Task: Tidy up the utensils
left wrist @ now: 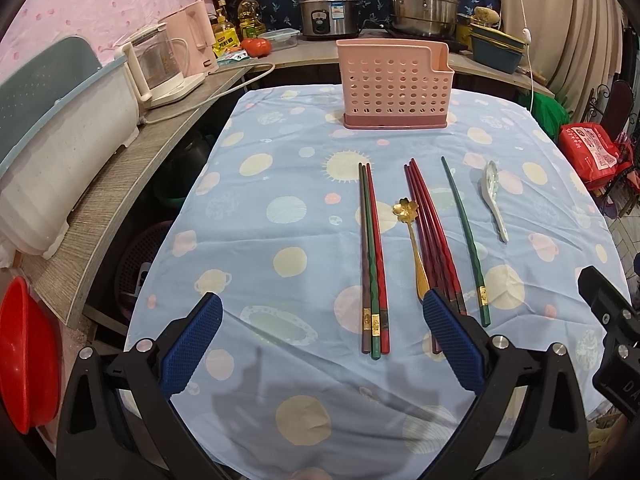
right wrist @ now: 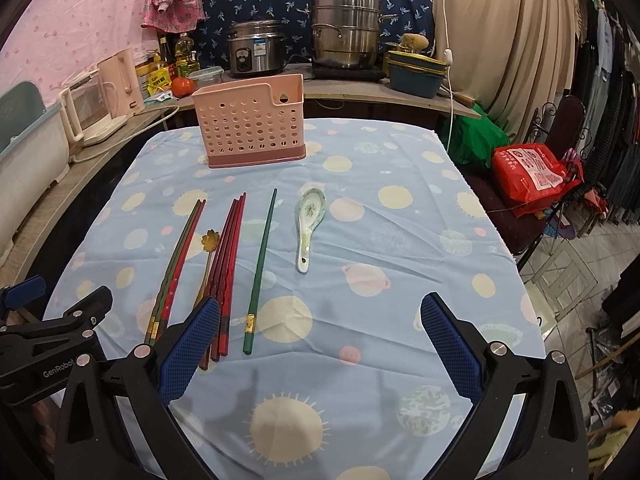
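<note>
Two grippers: your left gripper and right gripper both hover low over the near end of the table, jaws spread wide, nothing between the blue pads, touching nothing.
Table: the tablecloth is pale blue with suns and dots, and your utensils lie along its middle.
Surroundings: a counter wraps the left and far sides; on it you have a white tub, a steel steamer pot, a rice cooker, a pink kettle and a glass jug. A red bag sits on a chair off the right edge.
Obstructions: your left gripper's right finger covers the near ends of the red bundle in the left wrist view; your right gripper's left finger does the same in the right wrist view.
Holder: the pink caddy stands upright at the far middle of the cloth, well apart from the utensils.
Chopsticks: a trio of brown, green and red sticks lies leftmost; a red bundle lies to its right; a single green chopstick lies apart, further right.
Spoons: the white ceramic spoon lies rightmost, bowl pointing away from you; the gold flower spoon lies between the trio and the red bundle, just beside the bundle.
</note>
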A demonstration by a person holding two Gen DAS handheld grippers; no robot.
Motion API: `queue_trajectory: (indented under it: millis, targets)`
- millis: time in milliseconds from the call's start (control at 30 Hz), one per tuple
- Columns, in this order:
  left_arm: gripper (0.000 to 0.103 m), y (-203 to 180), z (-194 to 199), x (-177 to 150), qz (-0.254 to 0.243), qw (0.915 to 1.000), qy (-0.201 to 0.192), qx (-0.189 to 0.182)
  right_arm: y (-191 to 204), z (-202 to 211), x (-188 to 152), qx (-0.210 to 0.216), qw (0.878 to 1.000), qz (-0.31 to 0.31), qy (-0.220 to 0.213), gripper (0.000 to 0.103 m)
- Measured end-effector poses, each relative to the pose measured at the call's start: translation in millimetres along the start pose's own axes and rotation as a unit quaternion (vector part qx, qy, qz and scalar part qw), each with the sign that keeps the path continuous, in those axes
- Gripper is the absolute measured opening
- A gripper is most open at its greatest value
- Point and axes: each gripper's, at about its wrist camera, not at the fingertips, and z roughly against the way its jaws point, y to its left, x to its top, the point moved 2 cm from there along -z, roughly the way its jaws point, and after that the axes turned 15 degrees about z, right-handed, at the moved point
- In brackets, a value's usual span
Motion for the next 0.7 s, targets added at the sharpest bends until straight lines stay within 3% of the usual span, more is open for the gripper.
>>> queue_trajectory:
  millis: [367,700]
  targets:
    - [0.096,19.9,-29.4,-8.9,0.009,0.9995,0.025,0.017,-7.3,-21.2,-5.4,0.005,1.0,-0.01,0.018,0.096]
    - [0.096,12.8,-48.5,-16.2,-0.006,0.999,0.039,0.018,-13.0,-53.8,-4.6,0.008,0.999,-0.019,0.028,0.096]
